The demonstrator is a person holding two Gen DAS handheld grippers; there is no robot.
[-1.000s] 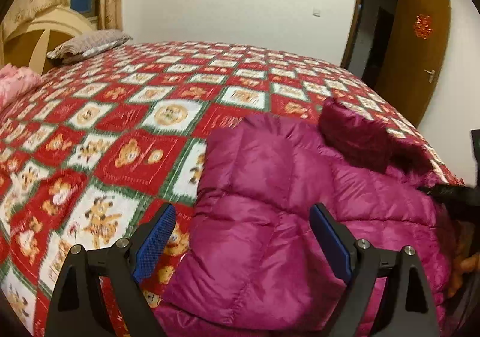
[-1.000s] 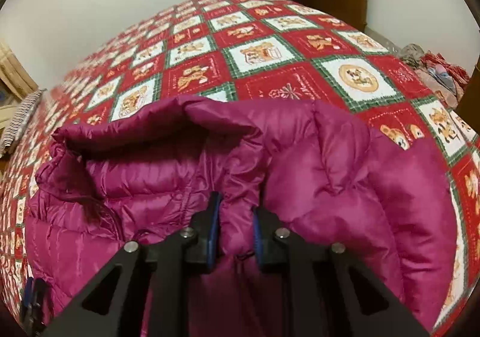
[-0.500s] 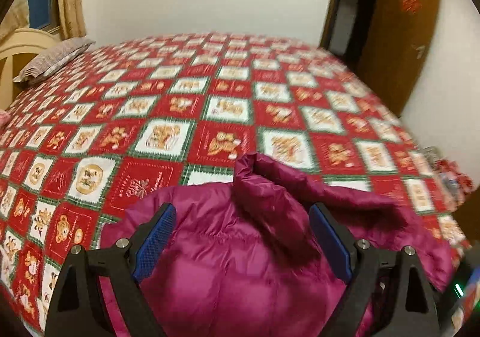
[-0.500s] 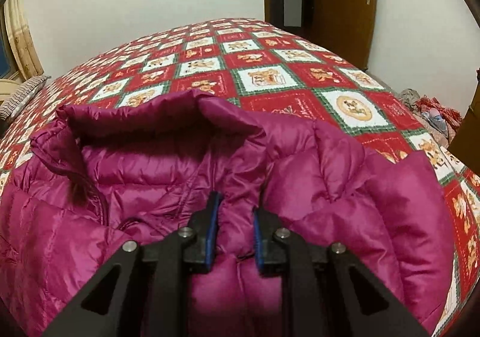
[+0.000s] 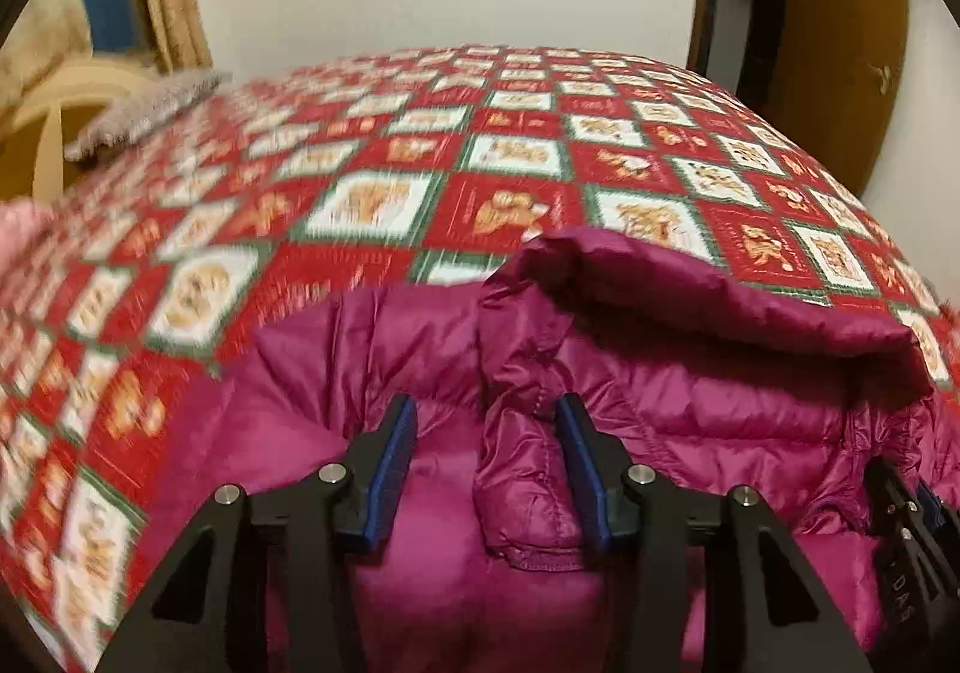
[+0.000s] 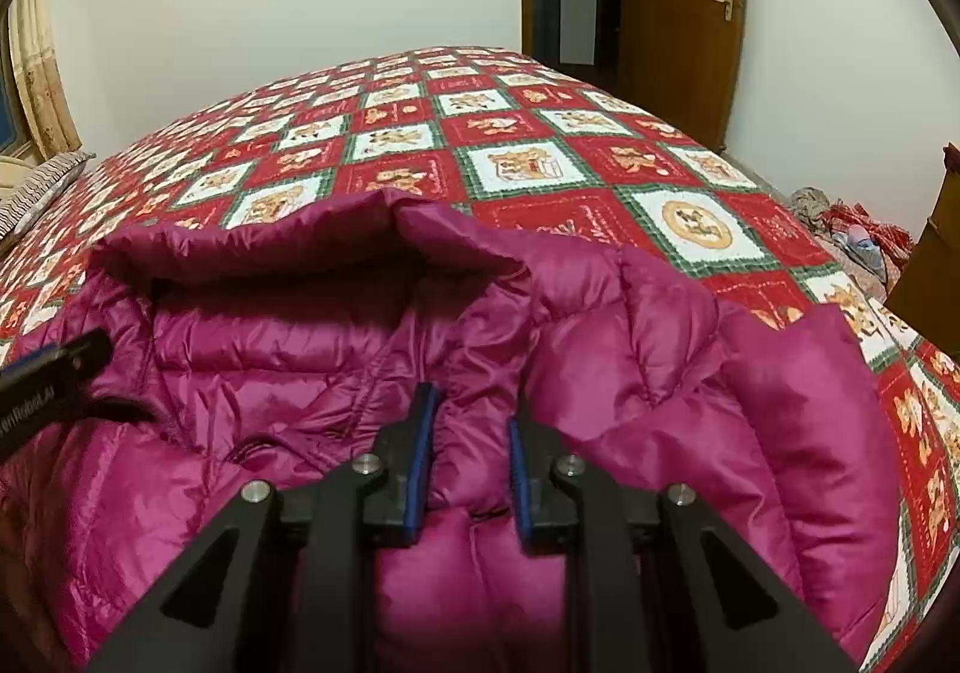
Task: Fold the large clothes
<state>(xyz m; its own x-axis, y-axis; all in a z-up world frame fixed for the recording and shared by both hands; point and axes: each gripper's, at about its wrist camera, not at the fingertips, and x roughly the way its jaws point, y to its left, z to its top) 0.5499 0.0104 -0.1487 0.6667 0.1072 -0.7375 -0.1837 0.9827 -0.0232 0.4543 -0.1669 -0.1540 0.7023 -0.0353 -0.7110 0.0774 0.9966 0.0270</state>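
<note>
A magenta down jacket (image 5: 690, 391) lies on the bed with its hood end facing away; it also fills the right wrist view (image 6: 312, 373). My left gripper (image 5: 486, 433) has its jaws partly closed around the left collar edge of the jacket, with a gap still showing on the left side. My right gripper (image 6: 468, 427) is shut on the right collar edge of the jacket. The right gripper shows at the right edge of the left wrist view (image 5: 912, 529), and the left gripper at the left edge of the right wrist view (image 6: 48, 373).
The bed (image 6: 540, 157) has a red, white and green patchwork cover. A grey pillow (image 5: 150, 103) lies by the headboard at far left. A wooden door (image 6: 678, 13) stands open at the back right. Clothes (image 6: 852, 229) lie on the floor right of the bed.
My left gripper moved in over the collar and its jaws closed from wide open to narrow around the collar edge. My right gripper kept its hold, and the jacket spread wider between both.
</note>
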